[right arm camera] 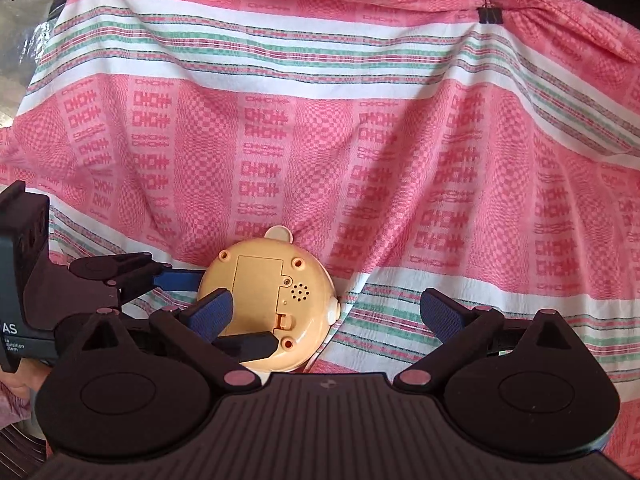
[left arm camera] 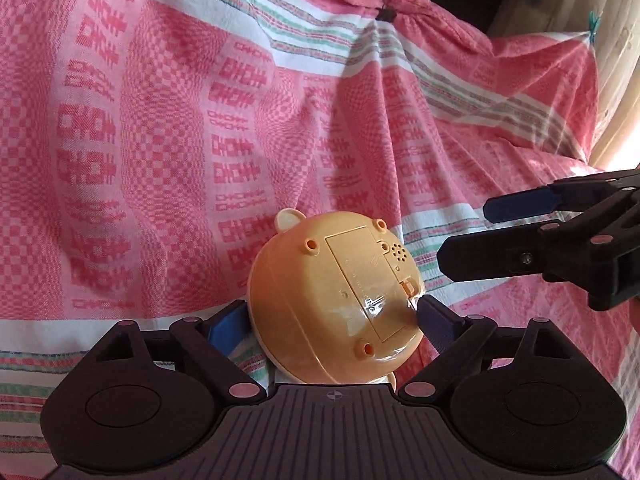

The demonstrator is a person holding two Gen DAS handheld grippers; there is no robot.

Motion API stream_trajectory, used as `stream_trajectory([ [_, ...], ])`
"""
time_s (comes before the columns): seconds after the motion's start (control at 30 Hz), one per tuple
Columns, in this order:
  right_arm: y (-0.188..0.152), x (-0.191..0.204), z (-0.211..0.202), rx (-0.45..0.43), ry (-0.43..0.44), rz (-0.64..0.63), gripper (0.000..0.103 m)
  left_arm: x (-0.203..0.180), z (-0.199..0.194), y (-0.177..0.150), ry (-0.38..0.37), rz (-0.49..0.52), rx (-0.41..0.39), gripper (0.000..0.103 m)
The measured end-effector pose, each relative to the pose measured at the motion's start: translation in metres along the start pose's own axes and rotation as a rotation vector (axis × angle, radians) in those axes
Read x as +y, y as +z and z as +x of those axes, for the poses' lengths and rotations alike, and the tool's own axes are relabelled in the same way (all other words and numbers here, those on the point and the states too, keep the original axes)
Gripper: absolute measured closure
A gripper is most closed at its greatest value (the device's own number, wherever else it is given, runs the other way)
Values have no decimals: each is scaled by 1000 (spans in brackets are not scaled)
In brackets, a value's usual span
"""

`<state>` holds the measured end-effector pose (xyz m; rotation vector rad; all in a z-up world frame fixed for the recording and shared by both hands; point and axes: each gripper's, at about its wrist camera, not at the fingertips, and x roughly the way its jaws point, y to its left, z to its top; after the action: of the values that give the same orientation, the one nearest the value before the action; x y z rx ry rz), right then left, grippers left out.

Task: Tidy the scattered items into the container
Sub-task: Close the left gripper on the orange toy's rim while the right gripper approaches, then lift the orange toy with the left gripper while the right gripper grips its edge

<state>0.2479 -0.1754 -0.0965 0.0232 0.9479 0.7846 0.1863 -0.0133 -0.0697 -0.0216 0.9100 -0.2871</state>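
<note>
Left tool at the toy, container out of view

The left tool [left arm camera: 326, 314] stood wide around the orange bear-shaped toy [left arm camera: 336, 304], face down on the pink patterned cloth [left arm camera: 200, 120]; whether its pads pressed, I cannot tell. The right tool [right arm camera: 326, 312] hung wide and empty beside it. Next comes a firm lift.

One orange round toy [left arm camera: 336, 304] with small ears lies back-up on one pink patterned cloth [left arm camera: 160, 120]. Its back shows one battery cover, one speaker grille and three screw holes. Two claws are in view: the left claw [left arm camera: 332, 320] and the right claw [right arm camera: 328, 320]. One black binder clip [right arm camera: 490, 14] pinches the cloth.
</note>
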Motion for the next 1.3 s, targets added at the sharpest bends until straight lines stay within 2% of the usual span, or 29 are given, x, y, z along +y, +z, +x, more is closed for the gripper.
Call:
stream_trajectory([
  [0.13, 4, -3, 13, 18, 26, -4, 3, 5, -7, 3, -6, -29, -32, 24],
  [0.23, 8, -8, 20, 23, 104, 51, 3, -3, -12, 3, 6, -3, -48, 19],
  [0.3, 10, -9, 24, 21, 145, 82, 3, -8, -16, 5, 9, 8, -63, 20],
  [0.47, 10, -8, 31, 32, 163, 106, 2, -21, -27, 10, -17, 21, -102, 20],
  [0.73, -3, -23, 2, 24, 166, 186, 2, -56, -43, 11, -40, 115, -162, 19],
  [0.83, -9, -33, -13, 8, 151, 234, 2, -71, -50, 9, -98, 145, -175, 19],
  [0.93, -16, -41, -28, -1, 137, 279, 2, -91, -55, 5, -176, 187, -161, 19],
  [1.03, -25, -48, -40, -12, 122, 319, 1, -106, -46, -5, -215, 210, -100, 22],
  [1.17, -43, -54, -44, 24, 48, 337, 1, -108, -33, -23, -225, 184, -19, 23],
  [1.3, -65, -62, -49, 35, 12, 368, 1, -98, -40, -33, -200, 154, -6, 23],
])
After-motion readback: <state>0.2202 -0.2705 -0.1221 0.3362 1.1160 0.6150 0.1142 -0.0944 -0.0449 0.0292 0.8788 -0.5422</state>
